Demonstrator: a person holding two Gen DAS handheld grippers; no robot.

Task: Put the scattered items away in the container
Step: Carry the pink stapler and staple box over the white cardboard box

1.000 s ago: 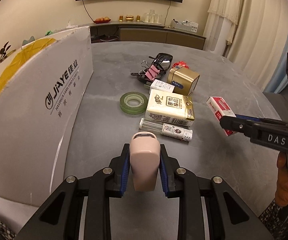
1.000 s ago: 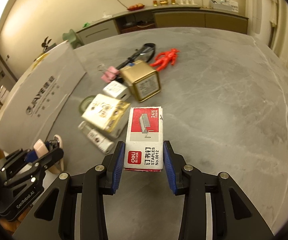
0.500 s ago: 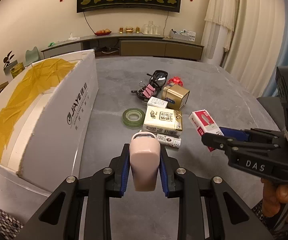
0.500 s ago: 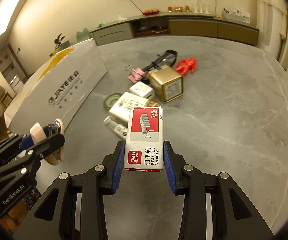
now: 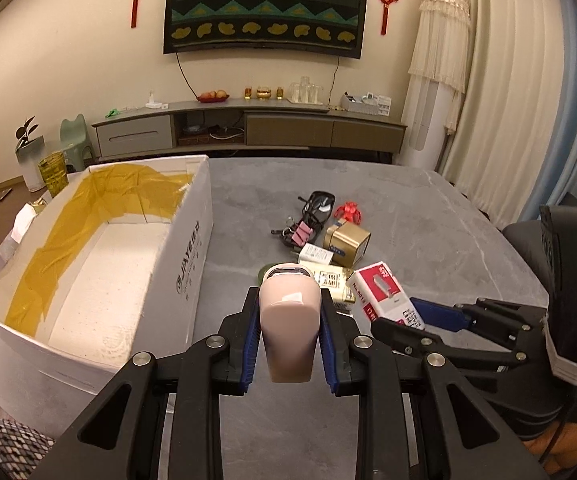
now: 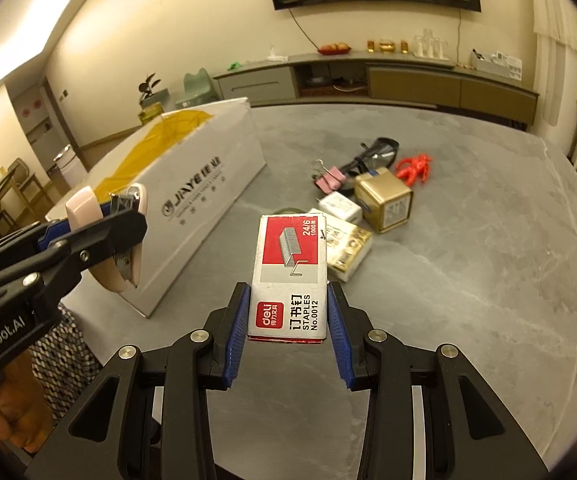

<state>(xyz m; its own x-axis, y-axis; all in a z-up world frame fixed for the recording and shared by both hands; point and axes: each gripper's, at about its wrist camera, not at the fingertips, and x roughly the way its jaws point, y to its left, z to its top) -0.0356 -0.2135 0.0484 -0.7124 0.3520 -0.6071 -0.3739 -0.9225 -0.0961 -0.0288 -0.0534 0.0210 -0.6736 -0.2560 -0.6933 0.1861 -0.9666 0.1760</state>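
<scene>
1. Left tool (image 5: 287, 330): blue pads clamp a pale pink stapler (image 5: 287, 320) from both sides, long axis in line with the fingers, nose toward 12 o'clock. Carried off the table (image 5: 428, 232).
2. Right tool (image 6: 287, 318): pads pinch the near end of a staple box (image 6: 288, 276) (red and white, "deli STAPLES No.0012"). Long axis also along the fingers, label up, clear of the table.
3. Container: white cardboard box (image 5: 192, 264), open top, yellow tape lining, nothing visible inside. From the left tool it lies at 10 o'clock, near wall just beside the tool. From the right tool it lies at 10–11 o'clock, farther off, with the left tool between.
4. Judgement: left tool is nearer, so stapler likely goes in first; staple box must then cross leftward over the same wall.
5. Remaining on the table at 12–1 o'clock: gold tin (image 5: 346, 242), pink binder clips (image 5: 303, 234), red figure (image 5: 348, 213), glasses (image 5: 318, 206).
</scene>
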